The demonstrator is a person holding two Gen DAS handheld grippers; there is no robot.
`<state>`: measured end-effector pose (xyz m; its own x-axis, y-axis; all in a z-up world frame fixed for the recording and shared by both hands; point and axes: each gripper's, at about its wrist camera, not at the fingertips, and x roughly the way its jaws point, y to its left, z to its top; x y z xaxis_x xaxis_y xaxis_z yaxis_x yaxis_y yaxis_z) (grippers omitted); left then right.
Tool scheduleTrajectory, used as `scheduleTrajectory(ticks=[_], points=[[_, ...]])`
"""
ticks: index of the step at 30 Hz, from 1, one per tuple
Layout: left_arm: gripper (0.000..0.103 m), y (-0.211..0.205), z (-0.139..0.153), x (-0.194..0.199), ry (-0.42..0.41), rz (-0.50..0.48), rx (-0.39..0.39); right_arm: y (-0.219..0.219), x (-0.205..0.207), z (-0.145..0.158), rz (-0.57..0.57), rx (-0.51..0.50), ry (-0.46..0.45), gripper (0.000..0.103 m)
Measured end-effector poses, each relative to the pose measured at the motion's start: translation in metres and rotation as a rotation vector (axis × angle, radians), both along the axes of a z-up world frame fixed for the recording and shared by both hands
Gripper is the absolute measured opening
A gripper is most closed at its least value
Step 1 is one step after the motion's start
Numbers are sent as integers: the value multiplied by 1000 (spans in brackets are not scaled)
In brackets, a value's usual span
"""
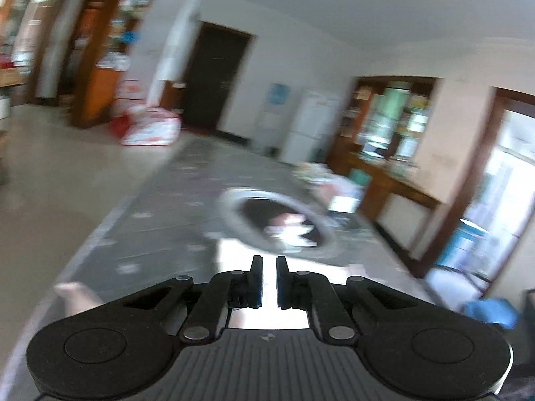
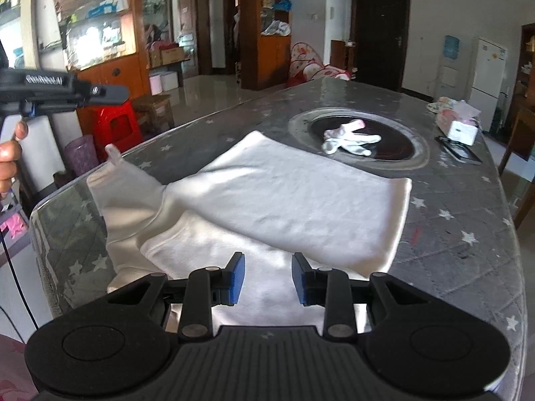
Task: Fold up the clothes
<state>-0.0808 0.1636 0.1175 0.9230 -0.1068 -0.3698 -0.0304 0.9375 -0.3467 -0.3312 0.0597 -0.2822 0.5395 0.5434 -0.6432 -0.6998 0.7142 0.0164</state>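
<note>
My left view is smeared; the left gripper (image 1: 269, 280) shows a narrow gap, holding nothing I can see. On the right view, the right gripper (image 2: 267, 279) hovers wide open above the white garment (image 2: 287, 197), half-folded on the star-patterned grey counter (image 2: 448, 220), white socks (image 2: 347, 138) beyond.

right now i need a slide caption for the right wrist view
Open right gripper poised above a half-folded white garment on a star-patterned table, socks lying beyond.
</note>
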Motion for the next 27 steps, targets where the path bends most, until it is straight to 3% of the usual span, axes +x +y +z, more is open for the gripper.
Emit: scheduleTrajectory(ticks=[3,8,13,15,18,21,27], points=[[8,-33,5,12,-7,-95,31,-9,0,2,-16,16,-4,30],[11,-56,-13,14,56,-85,112,-25,-1,4,-43,42,-10,30],[16,-25,-47,-9,157,119,172,-26,3,1,-43,44,-1,31],[32,-5,-59,-19,190,233,190,-22,4,0,-36,41,5,31],[44,27,-75,-33,236,420,216,-13,3,-2,-17,33,10,32],[48,60,-91,-42,284,583,213,-6,3,-4,-5,25,15,32],[48,100,-109,-42,317,676,141,2,1,-4,-1,5,20,32]])
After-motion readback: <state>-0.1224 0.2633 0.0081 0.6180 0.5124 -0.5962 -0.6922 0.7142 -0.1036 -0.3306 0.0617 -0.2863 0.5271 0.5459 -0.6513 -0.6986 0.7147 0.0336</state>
